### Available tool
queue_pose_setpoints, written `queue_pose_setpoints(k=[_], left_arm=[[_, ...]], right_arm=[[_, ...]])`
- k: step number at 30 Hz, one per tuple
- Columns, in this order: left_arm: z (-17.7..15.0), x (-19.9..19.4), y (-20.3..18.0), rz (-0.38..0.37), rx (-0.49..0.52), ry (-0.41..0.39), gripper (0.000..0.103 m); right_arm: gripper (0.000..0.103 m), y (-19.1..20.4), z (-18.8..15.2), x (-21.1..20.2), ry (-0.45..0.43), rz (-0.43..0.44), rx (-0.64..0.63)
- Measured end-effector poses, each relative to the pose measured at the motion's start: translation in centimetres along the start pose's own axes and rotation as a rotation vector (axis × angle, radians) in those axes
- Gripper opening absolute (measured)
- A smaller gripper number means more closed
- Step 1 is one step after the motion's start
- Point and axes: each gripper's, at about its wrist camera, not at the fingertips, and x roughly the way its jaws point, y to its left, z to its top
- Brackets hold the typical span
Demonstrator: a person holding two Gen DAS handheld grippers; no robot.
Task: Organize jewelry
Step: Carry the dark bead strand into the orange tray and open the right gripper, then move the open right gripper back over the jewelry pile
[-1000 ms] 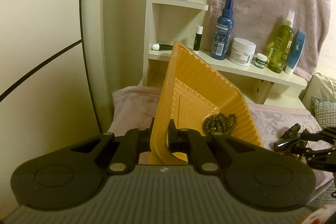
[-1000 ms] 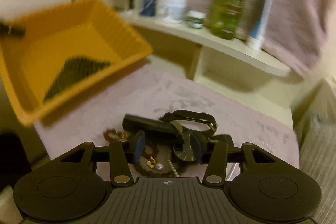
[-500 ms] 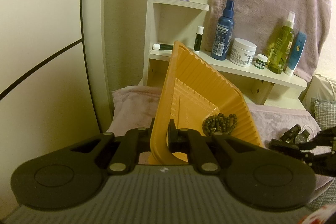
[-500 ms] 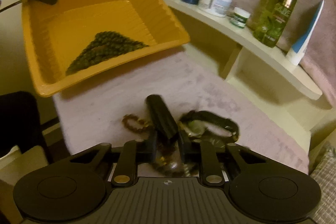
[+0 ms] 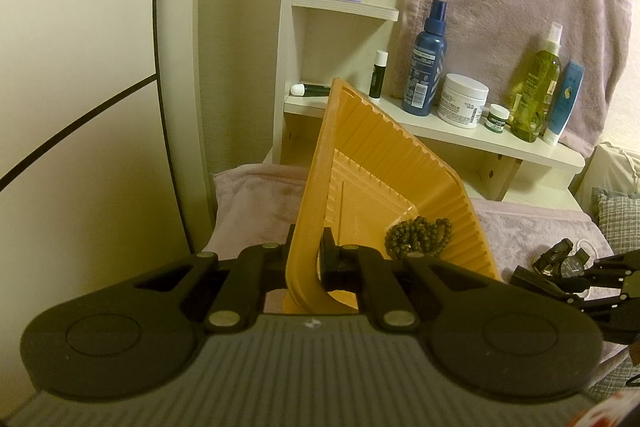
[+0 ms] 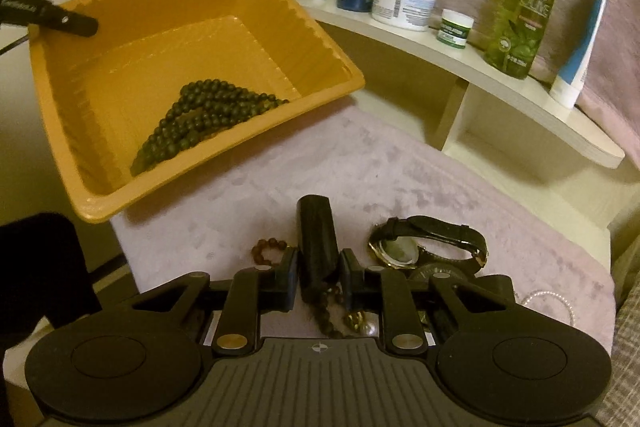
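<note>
The orange tray [image 6: 120, 75] is being held up and tipped by the left tool [image 5: 306, 259], which is closed tight on the tray's rim — one finger is inside the wall and one is outside. A pile of dark green beads [image 6: 200, 115] is already lying in the low corner of the tray, so one piece of jewelry is judged to be put away. The right tool [image 6: 318, 275] is being closed around a black strap-like piece [image 6: 316, 239], with a finger on each side of it; it looks gripped, though a thin gap on the left side cannot be ruled out. This piece is resting over the rest of the jewelry on the pink towel [image 6: 280, 179] that is covering the bench, near the tray but apart from it. Much is still waiting to be sorted: a gold watch with a black band [image 6: 432, 243] is lying just beside the right tool, a small brown bead bracelet [image 6: 268, 251] is lying on the other side, a pearl strand [image 6: 552, 299] is peeking out at the far right, and more beads and a gold bit are tangled under the tool. The task is judged to be at an early stage — most of the pile is yet to be carried to the tray.
</note>
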Motion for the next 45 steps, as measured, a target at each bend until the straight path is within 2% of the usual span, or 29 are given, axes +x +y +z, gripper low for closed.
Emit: queue_pose_setpoints(k=[8, 15, 20, 25, 33, 34, 35, 37, 40, 45], left_arm=[[0.0, -0.1, -0.1, 0.0, 0.001, -0.001, 0.007], [0.0, -0.1, -0.2, 0.0, 0.005, -0.002, 0.007], [-0.1, -0.2, -0.3, -0.001, 0.008, -0.005, 0.007], [-0.2, -0.3, -0.3, -0.002, 0.01, -0.005, 0.007], [-0.2, -0.2, -0.3, -0.005, 0.013, -0.004, 0.007], [-0.2, -0.3, -0.3, -0.004, 0.014, -0.006, 0.007], [-0.2, -0.3, -0.3, -0.005, 0.014, -0.005, 0.007], [-0.2, -0.3, -0.2, -0.005, 0.014, -0.005, 0.007], [-0.2, -0.3, -0.2, -0.007, 0.016, -0.006, 0.007], [-0.2, -0.3, -0.2, -0.007, 0.015, -0.006, 0.007]], right_arm=[[0.021, 0.4, 0.2, -0.6, -0.027, -0.032, -0.002], [0.021, 0.1, 1.9, -3.1, -0.107, -0.05, 0.043], [0.021, 2.0, 5.0, -4.4, -0.19, 0.069, 0.112], [0.021, 5.1, 6.5, -2.4, -0.173, 0.199, 0.133], [0.021, 7.6, 6.3, 0.2, -0.139, 0.288, 0.188], [0.022, 7.5, 6.2, 0.3, -0.145, 0.299, 0.199], [0.028, 7.4, 6.2, 0.4, -0.15, 0.302, 0.206], [0.036, 7.3, 6.1, 0.1, -0.157, 0.277, 0.216], [0.037, 6.7, 5.6, -1.3, -0.191, 0.243, 0.23], [0.038, 5.1, 3.6, -3.9, -0.238, 0.097, 0.267]])
